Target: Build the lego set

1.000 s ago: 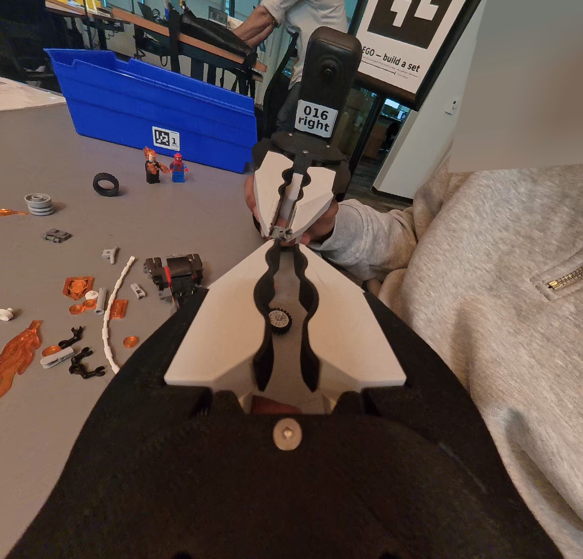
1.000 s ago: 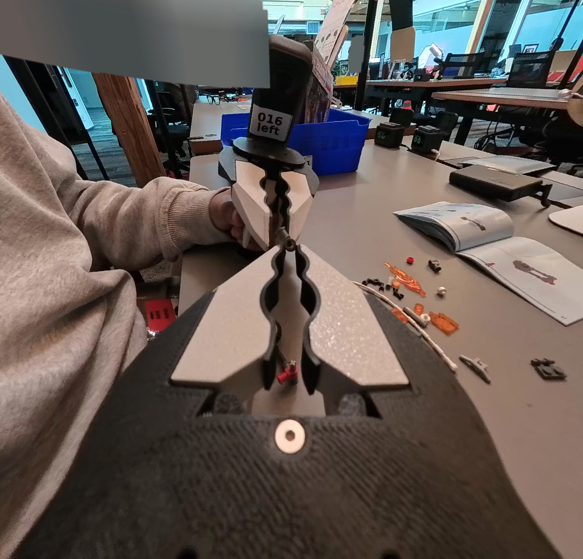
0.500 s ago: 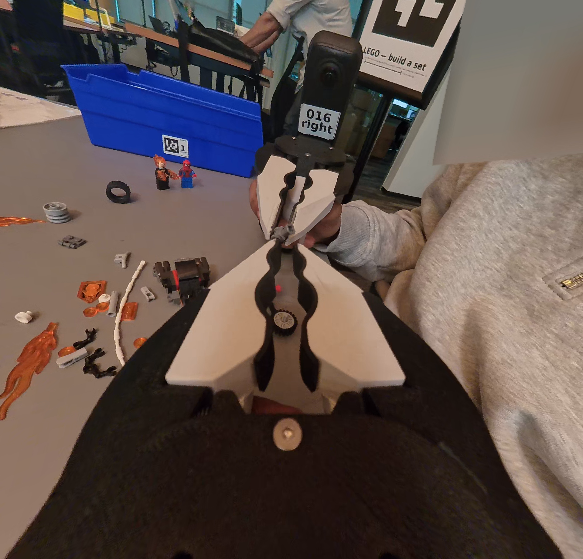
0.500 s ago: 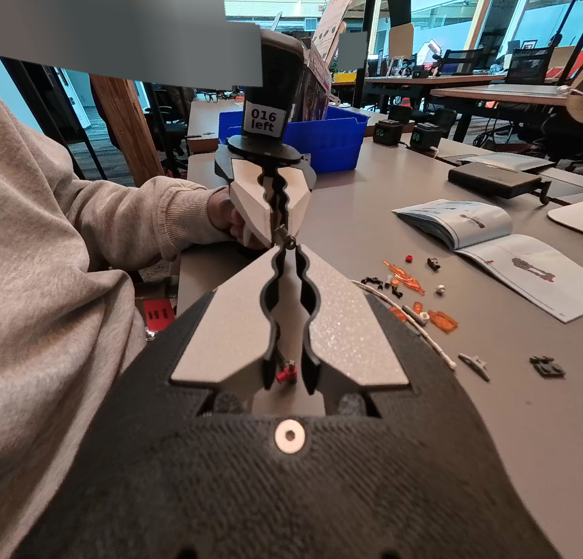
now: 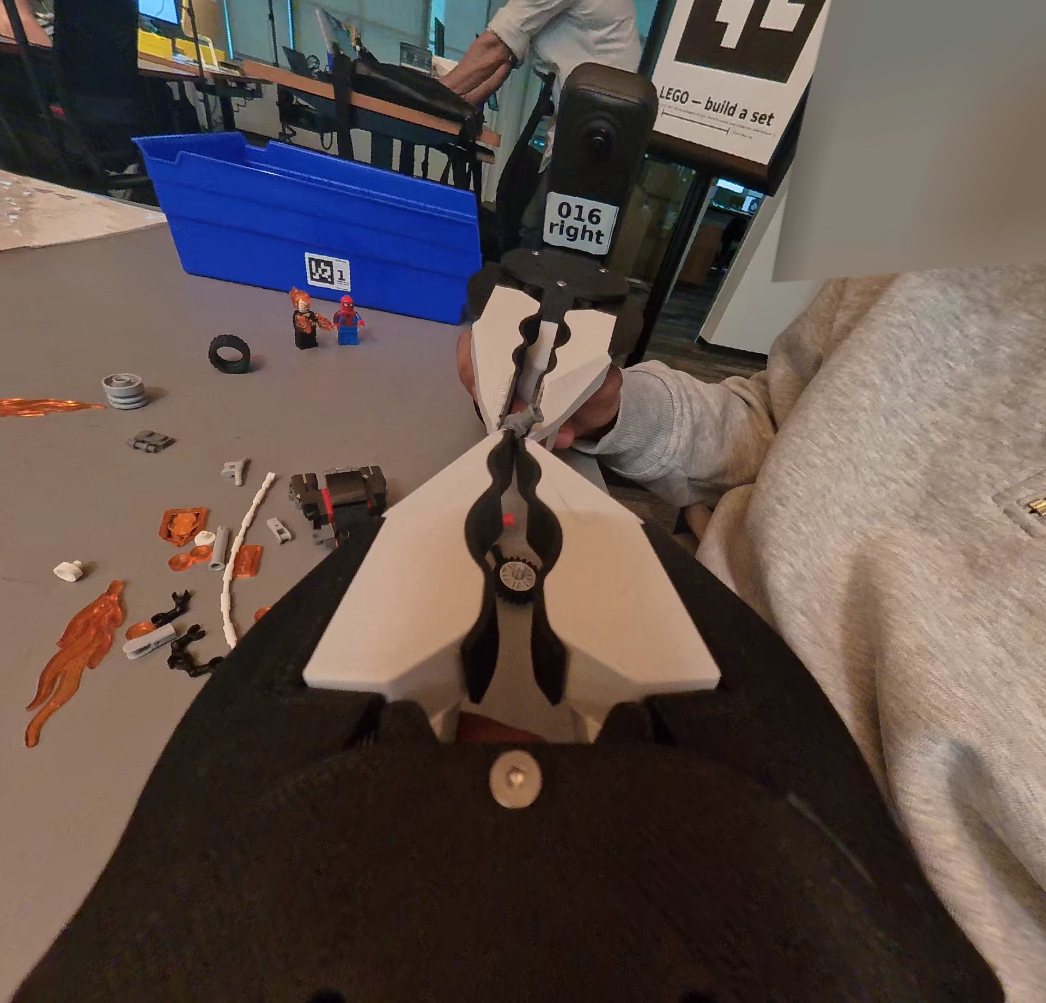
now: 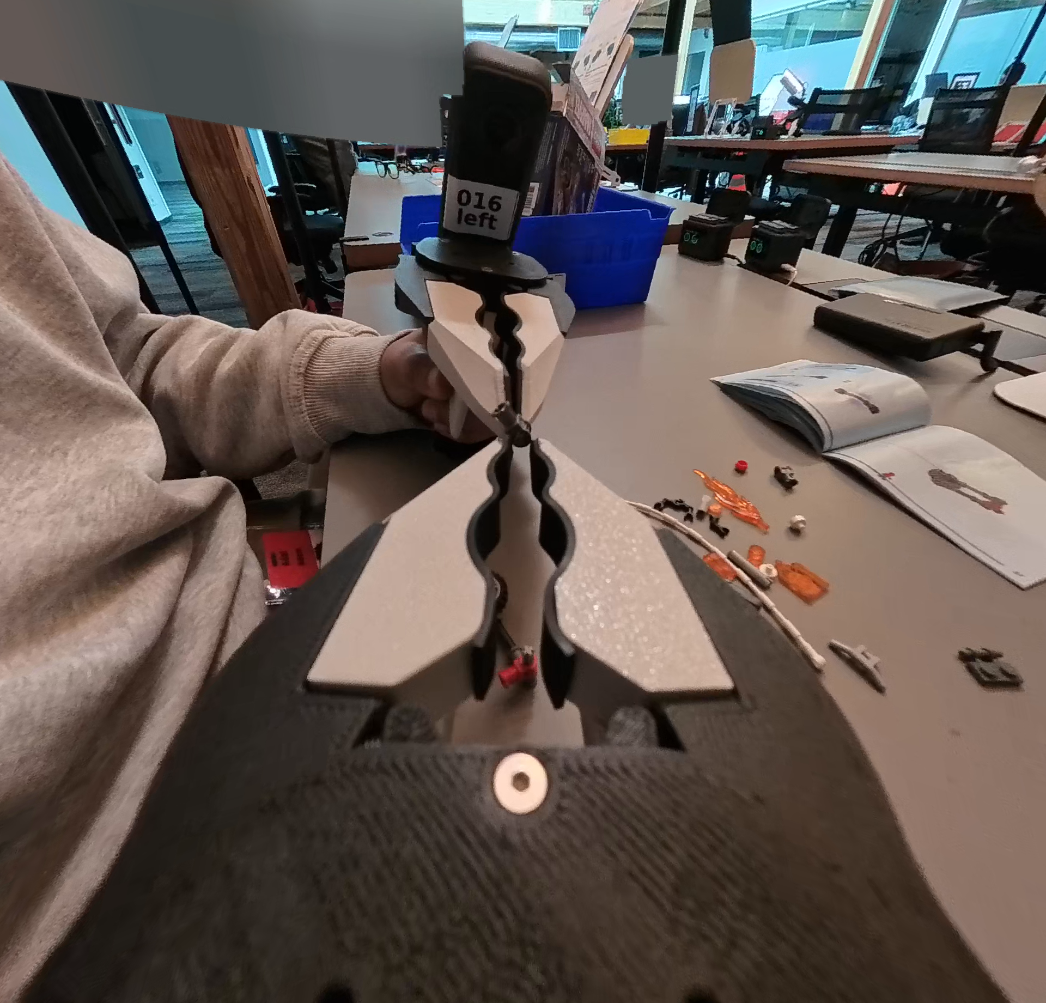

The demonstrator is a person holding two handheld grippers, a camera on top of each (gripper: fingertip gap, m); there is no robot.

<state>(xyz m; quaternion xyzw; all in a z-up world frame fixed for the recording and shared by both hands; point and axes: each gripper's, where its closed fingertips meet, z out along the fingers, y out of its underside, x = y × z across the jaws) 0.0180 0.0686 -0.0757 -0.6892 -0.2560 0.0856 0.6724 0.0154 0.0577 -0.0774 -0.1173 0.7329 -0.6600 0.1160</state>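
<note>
Meeting tip to tip above the counter (image 5: 362, 404) edge at frame centre: left gripper (image 5: 514, 442) and right gripper (image 6: 516, 448), both sets of jaws pressed nearly together, each pinching an end of a small grey connector piece (image 5: 523, 422). Resting deeper between the left jaws: a small grey-hubbed wheel (image 5: 516, 575). Risking, by judgement: misalignment popping the piece loose, or the wheel dropping off the edge beyond recovery.

White label (image 5: 577, 223) on the right tool (image 5: 518, 424) camera; white label (image 6: 480, 211) on the left tool (image 6: 512, 421) camera. Marker tag (image 5: 327, 271) on the blue bin (image 5: 254, 211) front; lettered sign (image 5: 730, 42) right of the bin.
</note>
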